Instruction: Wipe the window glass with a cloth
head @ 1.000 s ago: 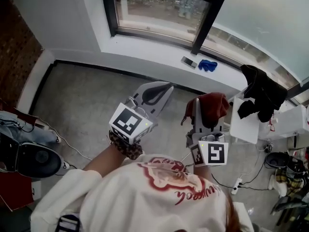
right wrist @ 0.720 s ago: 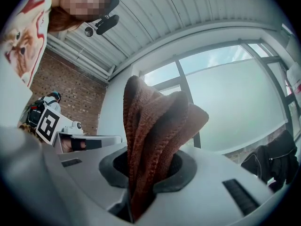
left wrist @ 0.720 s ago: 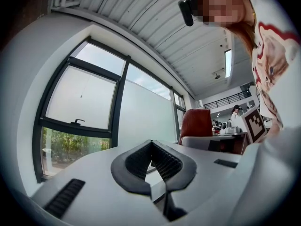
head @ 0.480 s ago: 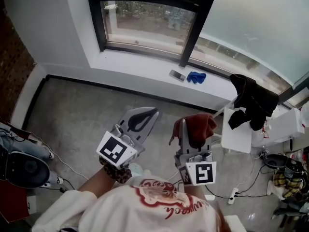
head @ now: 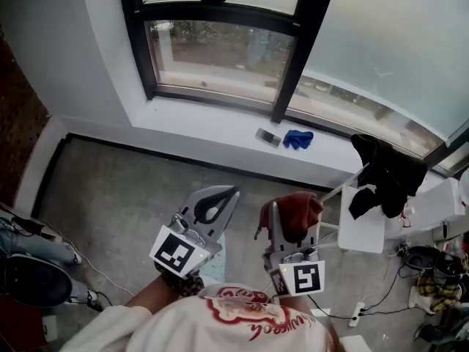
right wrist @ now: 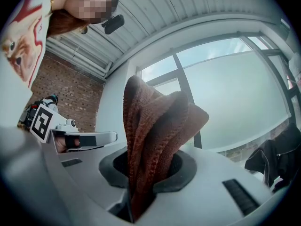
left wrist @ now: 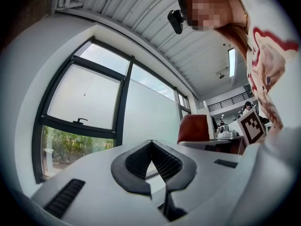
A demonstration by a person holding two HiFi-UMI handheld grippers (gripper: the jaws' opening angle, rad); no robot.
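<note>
The window (head: 220, 50) has a black frame, a clear lower pane and a handle at the top; a frosted pane (head: 396, 42) stands to its right. My right gripper (head: 289, 210) is shut on a red-brown cloth (head: 300, 207), held over the floor short of the sill. In the right gripper view the cloth (right wrist: 155, 121) sticks up bunched from the right gripper (right wrist: 150, 171), with glass (right wrist: 235, 107) behind. My left gripper (head: 229, 193) is shut on nothing, beside the right one. In the left gripper view the left gripper (left wrist: 151, 144) points at the window (left wrist: 84, 102).
A white sill (head: 198, 119) carries a phone (head: 267, 137) and a blue cloth (head: 297, 138). A black garment (head: 388, 171) hangs over a white stand (head: 366, 222) at the right. Cables and a power strip (head: 357, 320) lie on the floor, bags (head: 29, 277) at the left.
The view has tilted up, so more of the window shows. Both grippers sit lower in the picture, side by side as before; the cloth stays in the right one.
</note>
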